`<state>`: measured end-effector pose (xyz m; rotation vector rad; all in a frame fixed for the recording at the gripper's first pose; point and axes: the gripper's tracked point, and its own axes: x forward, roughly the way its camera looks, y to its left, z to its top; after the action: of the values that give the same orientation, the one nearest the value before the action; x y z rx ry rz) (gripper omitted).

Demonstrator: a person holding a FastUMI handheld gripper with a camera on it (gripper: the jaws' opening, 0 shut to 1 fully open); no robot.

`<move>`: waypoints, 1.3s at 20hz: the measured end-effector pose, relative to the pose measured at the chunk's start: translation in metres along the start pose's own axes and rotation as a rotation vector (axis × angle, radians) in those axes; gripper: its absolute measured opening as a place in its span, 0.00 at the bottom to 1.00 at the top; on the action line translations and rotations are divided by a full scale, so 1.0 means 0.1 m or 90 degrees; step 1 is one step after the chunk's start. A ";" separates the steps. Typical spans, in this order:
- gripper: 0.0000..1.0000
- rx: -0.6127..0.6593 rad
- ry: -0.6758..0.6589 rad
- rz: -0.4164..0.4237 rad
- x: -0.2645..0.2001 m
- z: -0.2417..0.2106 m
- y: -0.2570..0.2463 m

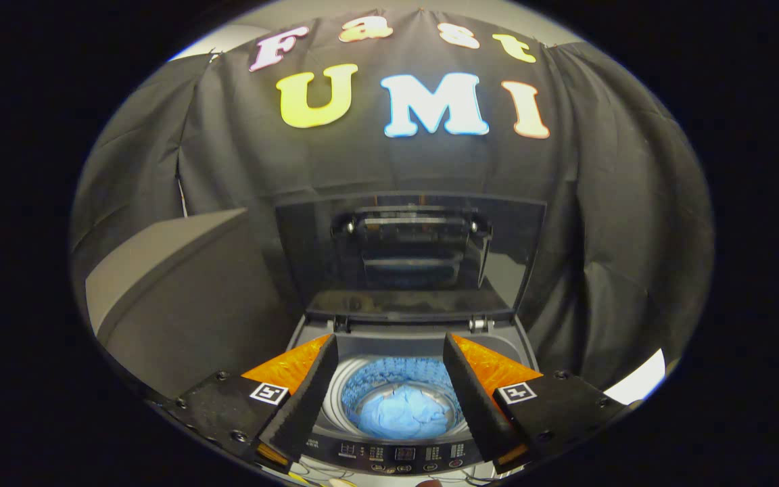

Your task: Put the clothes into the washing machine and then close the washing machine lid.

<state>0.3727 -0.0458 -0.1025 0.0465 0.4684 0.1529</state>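
The clothes [403, 412] lie in the washing machine [399, 352] drum. The tongs [389, 396] stand wide open, empty. The lid [410, 257] stands upright at the far side; closing remains.

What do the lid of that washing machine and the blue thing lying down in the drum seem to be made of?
The raised lid looks like dark tinted glass or glossy plastic: it mirrors the machine's top. The blue thing seems soft cloth, judging by its rumpled folds. The gripper hangs above the drum, fingers open and empty.

A blue cloth [403, 412] lies bunched at the bottom of the washing machine's drum [396, 379].
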 end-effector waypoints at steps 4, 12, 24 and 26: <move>0.97 0.007 -0.097 0.012 -0.07 0.50 0.06; 0.96 -0.002 -0.176 0.014 0.13 1.20 0.05; 0.96 -0.012 -0.184 0.006 0.81 1.71 -0.05; 0.96 -0.012 -0.180 0.002 0.93 1.76 -0.07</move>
<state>0.5359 -0.0395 0.0124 0.0497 0.1849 0.1503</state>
